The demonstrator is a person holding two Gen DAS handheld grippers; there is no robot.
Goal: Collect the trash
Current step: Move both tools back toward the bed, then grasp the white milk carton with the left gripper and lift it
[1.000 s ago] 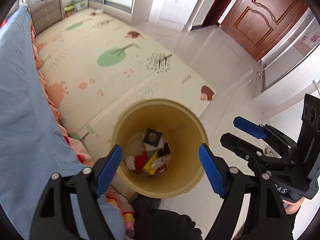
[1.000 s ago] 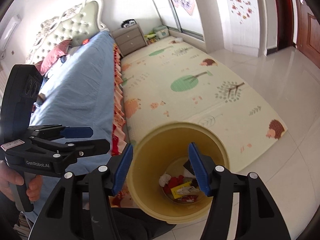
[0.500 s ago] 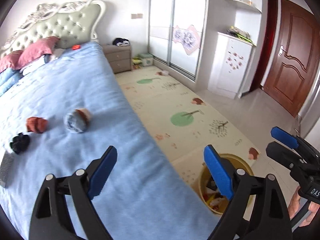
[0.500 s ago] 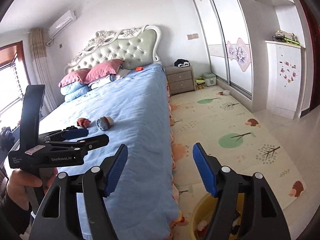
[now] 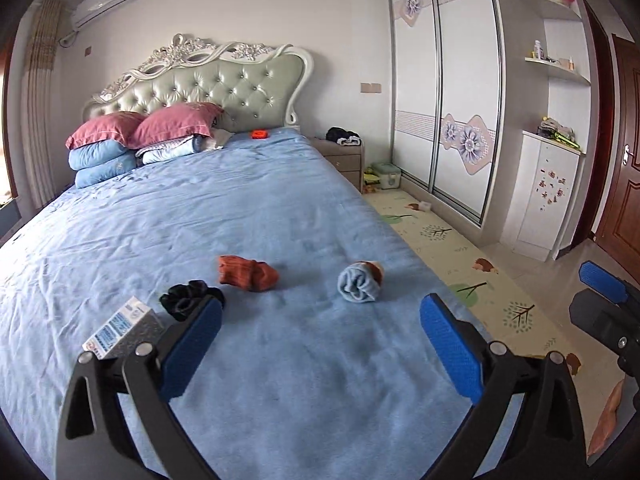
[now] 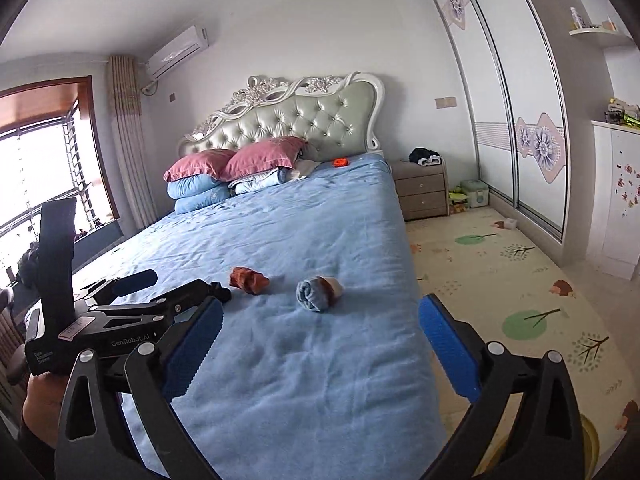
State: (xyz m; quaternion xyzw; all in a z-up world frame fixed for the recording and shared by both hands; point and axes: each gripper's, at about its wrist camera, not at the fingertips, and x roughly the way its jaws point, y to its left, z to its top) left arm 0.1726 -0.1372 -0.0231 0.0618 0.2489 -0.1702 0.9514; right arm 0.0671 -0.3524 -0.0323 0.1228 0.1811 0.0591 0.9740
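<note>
Trash is what I am after, and what is left of it lies on the blue bed [image 5: 280, 208] ahead of both tools: a rust-red bundle [image 5: 247, 273] and a rolled pale-blue bundle [image 5: 359, 281] dead ahead of my left tool [image 5: 320, 344], a black scrap [image 5: 188, 298] just past its left finger, and a small printed carton [image 5: 120, 330] beside that finger. My left tool is released, its jaws opening, with nothing between them. My right tool [image 6: 318, 346] is likewise released and opening on empty air, the blue bundle [image 6: 316, 293] ahead of it and the red one [image 6: 248, 279] ahead to the left.

The risks as I judge them: the bundles are soft cloth on a wrinkled sheet, so a low approach could pinch the bedding along with the item. The carton sits half hidden behind the left finger, so I could knock it aside. The two tools run close side by side and could collide if both reach for the middle.
</note>
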